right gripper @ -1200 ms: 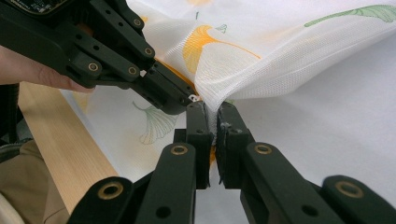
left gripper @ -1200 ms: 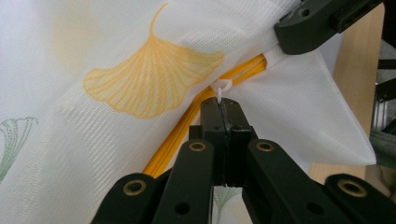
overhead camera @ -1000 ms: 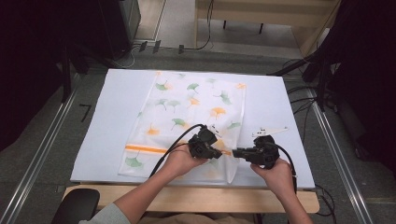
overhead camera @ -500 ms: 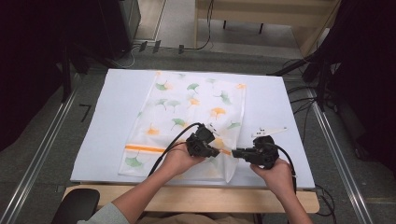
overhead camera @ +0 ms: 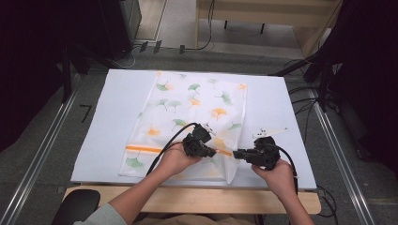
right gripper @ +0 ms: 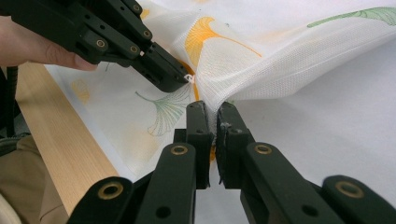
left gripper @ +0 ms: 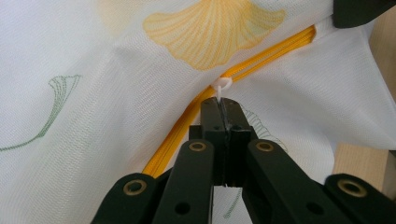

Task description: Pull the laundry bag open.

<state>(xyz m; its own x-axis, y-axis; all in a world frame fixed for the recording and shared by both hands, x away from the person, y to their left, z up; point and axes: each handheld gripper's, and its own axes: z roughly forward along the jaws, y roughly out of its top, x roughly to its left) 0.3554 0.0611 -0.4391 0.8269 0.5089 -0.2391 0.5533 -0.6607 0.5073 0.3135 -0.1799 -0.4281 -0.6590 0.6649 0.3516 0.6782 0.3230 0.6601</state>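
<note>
i see the desk (overhead camera: pixel 117 108) topped by a pale blue-white sheet, with a strip of light wood (overhead camera: pixel 197 199) along its near edge. metal rails (overhead camera: pixel 44 150) run down either side of it over a grey speckled floor (overhead camera: pixel 28 187). beyond the far edge, black cables (overhead camera: pixel 187 47) trail across the floor toward a light wooden cabinet (overhead camera: pixel 263 14). dark equipment (overhead camera: pixel 47 42) stands in shadow at the left and right. a black chair armrest (overhead camera: pixel 75 206) sits at the bottom left. the light falls evenly from above.

Bright even overhead light on table (overhead camera: pixel 117 117); surroundings dark; close views sharp, soft shadows.
</note>
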